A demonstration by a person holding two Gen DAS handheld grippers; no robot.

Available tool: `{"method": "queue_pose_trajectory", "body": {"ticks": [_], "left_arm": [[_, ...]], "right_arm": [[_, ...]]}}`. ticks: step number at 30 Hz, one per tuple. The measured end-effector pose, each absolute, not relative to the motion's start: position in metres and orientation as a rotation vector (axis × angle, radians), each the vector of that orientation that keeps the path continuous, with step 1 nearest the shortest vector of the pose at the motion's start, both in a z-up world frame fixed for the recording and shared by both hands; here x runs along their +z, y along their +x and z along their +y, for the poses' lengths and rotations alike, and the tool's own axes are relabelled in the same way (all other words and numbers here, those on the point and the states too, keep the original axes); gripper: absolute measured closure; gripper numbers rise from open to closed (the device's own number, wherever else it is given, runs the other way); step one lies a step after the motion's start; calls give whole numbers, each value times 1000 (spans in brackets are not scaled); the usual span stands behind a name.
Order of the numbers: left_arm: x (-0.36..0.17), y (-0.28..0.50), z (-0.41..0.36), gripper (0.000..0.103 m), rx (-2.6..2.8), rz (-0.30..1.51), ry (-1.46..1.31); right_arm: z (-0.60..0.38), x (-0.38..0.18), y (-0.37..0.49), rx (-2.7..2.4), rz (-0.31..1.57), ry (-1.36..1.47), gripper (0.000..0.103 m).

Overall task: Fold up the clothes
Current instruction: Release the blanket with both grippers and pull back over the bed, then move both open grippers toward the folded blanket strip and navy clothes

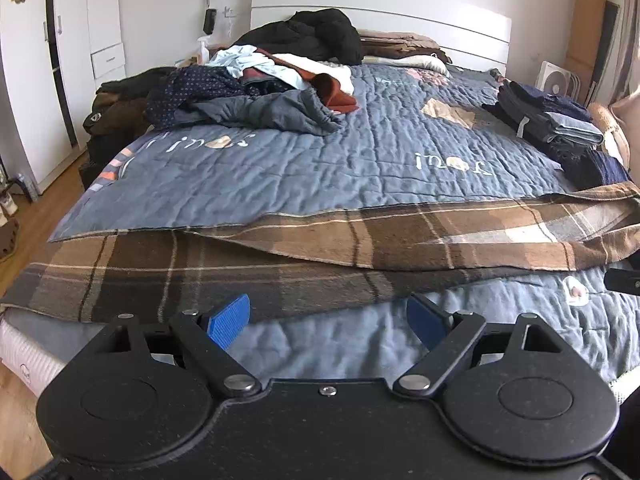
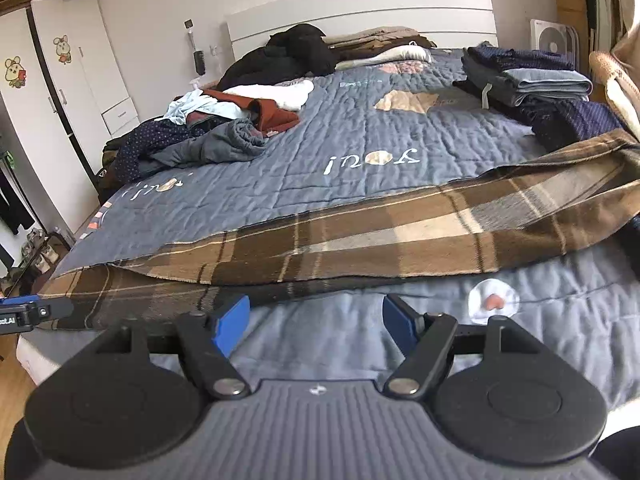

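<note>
Two grippers hang over the near edge of a bed. The left gripper [image 1: 328, 322] has its blue pads [image 1: 227, 320] spread wide with nothing between them. The right gripper [image 2: 316, 322] is spread wide too and pinches nothing.

Just past them lies a brown plaid blanket [image 1: 320, 248], the thing to fold. It stretches across the bed from side to side in a long band. It looks thick and fuzzy, with dark brown, tan and cream squares and thin pale lines. Its right end is lifted and bunched, and its near edge lies flat on the quilt [image 1: 320, 152]. The quilt is blue, soft and stitched in little puffy squares, with white letters on it.

On the far left is a messy heap of clothes [image 1: 256, 96]: grey, dotted navy, rust red, white and light blue pieces all tangled. On the far right sits a neat stack [image 1: 552, 120] of folded dark blue and grey clothes. A black coat [image 1: 320, 34] is piled by the white headboard [image 1: 400, 4]. White wardrobes [image 1: 40, 72] with cartoon stickers stand on the left. A white fan [image 1: 556, 78] stands by the right wall.
</note>
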State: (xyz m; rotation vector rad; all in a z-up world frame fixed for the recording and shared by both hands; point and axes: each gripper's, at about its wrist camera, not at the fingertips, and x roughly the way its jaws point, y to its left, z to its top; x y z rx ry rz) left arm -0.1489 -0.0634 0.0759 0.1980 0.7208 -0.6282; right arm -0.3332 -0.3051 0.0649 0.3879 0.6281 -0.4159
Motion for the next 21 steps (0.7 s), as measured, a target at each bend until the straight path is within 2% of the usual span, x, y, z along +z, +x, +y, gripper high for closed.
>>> {"method": "queue_pose_trajectory", "body": {"ticks": [10, 21], "left_arm": [[80, -187, -103, 18, -669, 687, 196], [78, -226, -170, 16, -737, 647, 264]], "right_arm": [[-337, 76, -371, -452, 587, 345, 30], [-391, 63, -406, -501, 580, 393, 30]]}}
